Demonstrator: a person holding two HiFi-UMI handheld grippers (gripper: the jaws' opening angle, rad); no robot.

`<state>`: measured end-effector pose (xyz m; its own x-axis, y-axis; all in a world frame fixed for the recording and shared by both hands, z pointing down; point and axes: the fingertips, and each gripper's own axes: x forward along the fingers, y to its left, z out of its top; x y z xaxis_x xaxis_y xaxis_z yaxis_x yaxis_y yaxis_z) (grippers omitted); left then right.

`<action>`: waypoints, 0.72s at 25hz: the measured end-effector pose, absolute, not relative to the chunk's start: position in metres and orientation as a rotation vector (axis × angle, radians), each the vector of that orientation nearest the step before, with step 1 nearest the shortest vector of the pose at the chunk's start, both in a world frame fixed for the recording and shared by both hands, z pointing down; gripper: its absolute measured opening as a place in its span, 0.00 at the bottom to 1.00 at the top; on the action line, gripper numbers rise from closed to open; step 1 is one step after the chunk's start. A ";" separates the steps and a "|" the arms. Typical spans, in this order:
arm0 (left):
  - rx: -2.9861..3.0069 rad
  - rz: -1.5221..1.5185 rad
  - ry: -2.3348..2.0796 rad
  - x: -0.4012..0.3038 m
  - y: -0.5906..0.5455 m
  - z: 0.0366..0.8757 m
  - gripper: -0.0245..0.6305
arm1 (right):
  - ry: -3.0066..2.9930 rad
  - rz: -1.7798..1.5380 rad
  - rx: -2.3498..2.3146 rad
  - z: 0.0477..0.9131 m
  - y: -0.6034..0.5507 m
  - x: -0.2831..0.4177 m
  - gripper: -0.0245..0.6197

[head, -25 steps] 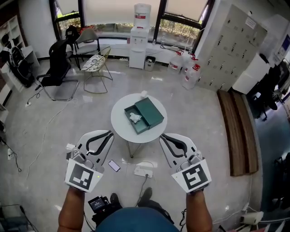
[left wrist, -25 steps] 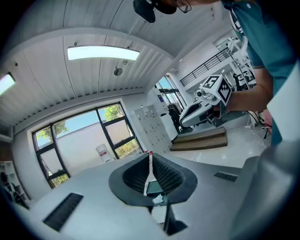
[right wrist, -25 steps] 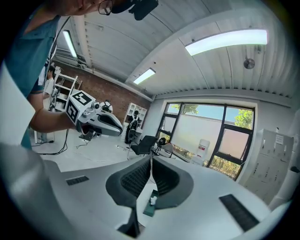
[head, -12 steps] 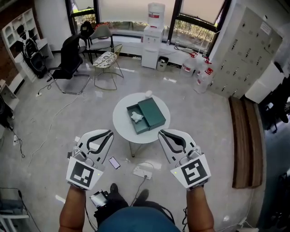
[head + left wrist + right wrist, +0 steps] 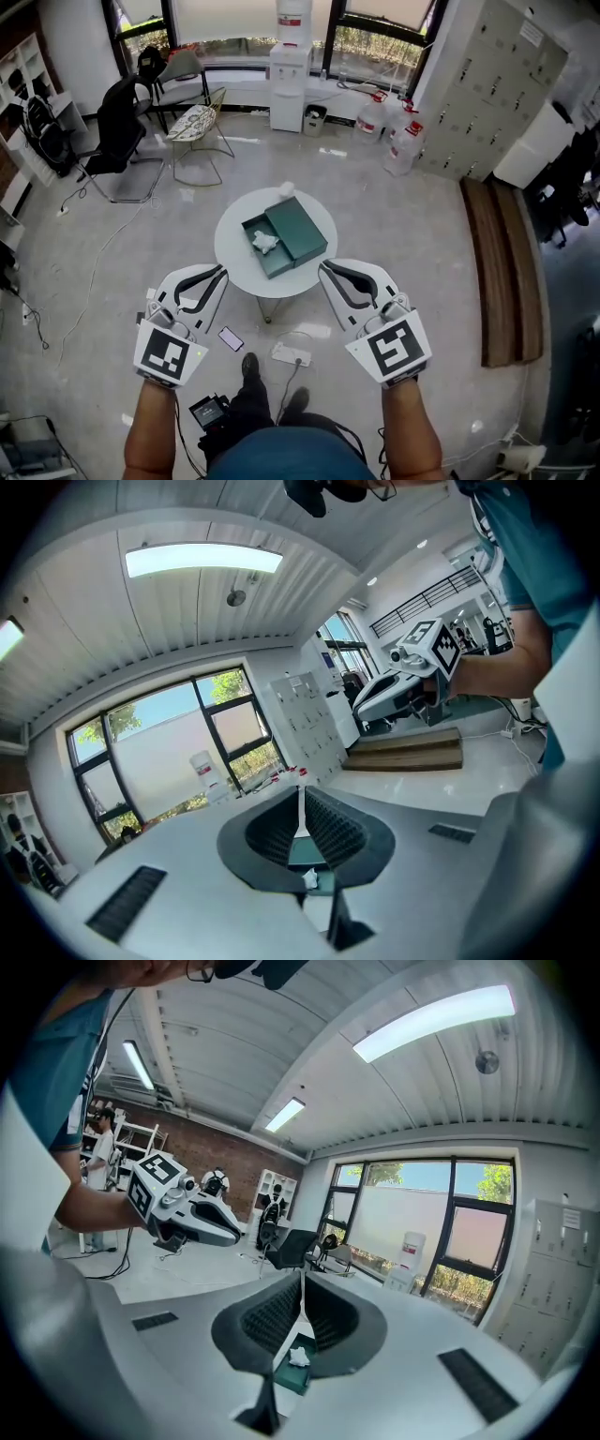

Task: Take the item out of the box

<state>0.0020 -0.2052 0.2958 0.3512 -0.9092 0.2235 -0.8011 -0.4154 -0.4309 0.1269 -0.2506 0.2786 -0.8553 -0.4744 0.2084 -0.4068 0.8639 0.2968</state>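
The left gripper [image 5: 222, 272] hangs at the near left edge of the round white table [image 5: 232, 251], its tip aimed toward the tabletop. In the left gripper view its two ribbed pads [image 5: 333, 829] are pressed together with nothing between them. The green box [image 5: 302, 853] shows below the tips, well apart from them.

On the floor near the table's foot lie a phone [image 5: 231, 338] and a white power strip [image 5: 291, 354].

The box sits open near the middle of the table, with the white crumpled item [image 5: 265, 242] lying inside it. The lid [image 5: 298, 228] rests against the box's right side. A second white wad [image 5: 286, 190] sits at the table's far edge. The item touches neither gripper and lies ahead of the two tips, between them and farther onto the table.

The right gripper [image 5: 322, 267] hangs at the table's near right edge, its tip also turned toward the box. In the right gripper view its jaws are closed on each other and hold nothing, and the item in the box shows beneath the tips, apart from them
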 end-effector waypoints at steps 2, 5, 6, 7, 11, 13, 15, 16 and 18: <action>-2.388 -0.633 1.506 0.000 -0.226 0.301 0.09 | -2.748 -0.335 0.689 0.284 -0.267 0.126 0.10; -2.414 -0.636 1.465 -0.006 -0.254 0.310 0.09 | -2.718 -0.311 0.703 0.300 -0.287 0.118 0.10; -2.425 -0.635 1.453 -0.011 -0.261 0.315 0.09 | -2.707 -0.304 0.704 0.306 -0.293 0.112 0.10; -2.437 -0.633 1.444 -0.017 -0.268 0.319 0.09 | -2.696 -0.296 0.705 0.312 -0.299 0.106 0.10; -2.471 -0.632 1.420 -0.041 -0.298 0.337 0.09 | -2.673 -0.214 0.718 0.334 -0.324 0.080 0.10; -2.484 -0.638 1.411 -0.053 -0.312 0.345 0.09 | -2.658 -0.179 0.716 0.345 -0.338 0.067 0.10; -2.496 -0.648 1.404 -0.066 -0.325 0.354 0.09 | -2.644 -0.164 0.704 0.358 -0.352 0.054 0.10; -2.501 -0.650 1.403 -0.073 -0.331 0.360 0.09 | -2.638 -0.157 0.696 0.366 -0.359 0.047 0.10; -2.509 -0.656 1.404 -0.087 -0.342 0.372 0.09 | -2.625 -0.144 0.678 0.382 -0.372 0.034 0.10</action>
